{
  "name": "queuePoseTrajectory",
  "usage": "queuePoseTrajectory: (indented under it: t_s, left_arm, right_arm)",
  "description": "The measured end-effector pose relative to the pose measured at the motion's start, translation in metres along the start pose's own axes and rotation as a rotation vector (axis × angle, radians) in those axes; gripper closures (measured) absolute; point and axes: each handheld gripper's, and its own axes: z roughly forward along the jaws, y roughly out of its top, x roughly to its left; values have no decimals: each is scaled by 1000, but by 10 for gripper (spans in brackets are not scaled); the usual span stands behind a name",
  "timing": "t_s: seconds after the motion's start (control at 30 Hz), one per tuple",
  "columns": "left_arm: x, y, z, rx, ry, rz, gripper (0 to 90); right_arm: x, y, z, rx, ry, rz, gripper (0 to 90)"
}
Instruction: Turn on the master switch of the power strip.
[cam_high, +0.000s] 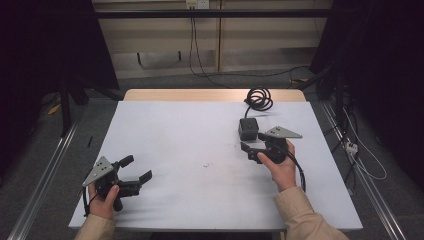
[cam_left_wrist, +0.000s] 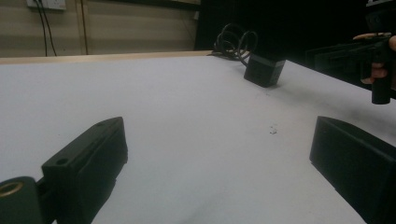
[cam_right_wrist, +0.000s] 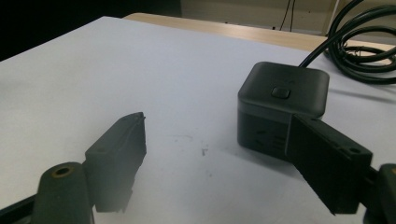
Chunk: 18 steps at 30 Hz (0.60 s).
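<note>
The person's left hand (cam_high: 104, 201) grips the left tongs (cam_high: 136, 169) low over the near left part of the white-covered table (cam_high: 190, 135), forearm coming in from the bottom edge, jaws spread wide and aimed toward the table's middle with nothing between them. The right hand (cam_high: 280, 167) holds the right tongs (cam_high: 252, 145) at the right side, jaws pointing left and away, released and apart. A black cube-shaped adapter (cam_high: 248, 128) sits just beyond them; in the right gripper view the right-hand jaw overlaps the adapter (cam_right_wrist: 281, 107), so whether it touches cannot be told. Its coiled black cable (cam_high: 258, 98) lies at the far edge, cut off in the right gripper view. Small dark specks (cam_high: 207, 165) mark the cover mid-table
</note>
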Motion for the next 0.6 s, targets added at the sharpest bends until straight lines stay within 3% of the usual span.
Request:
queuePoseTrajectory:
  t_s: [0.6]
  left_arm:
    - [0,0,0,2,0,0,37]
  right_arm:
    - [13,-23,-25,3,52,-6,153]
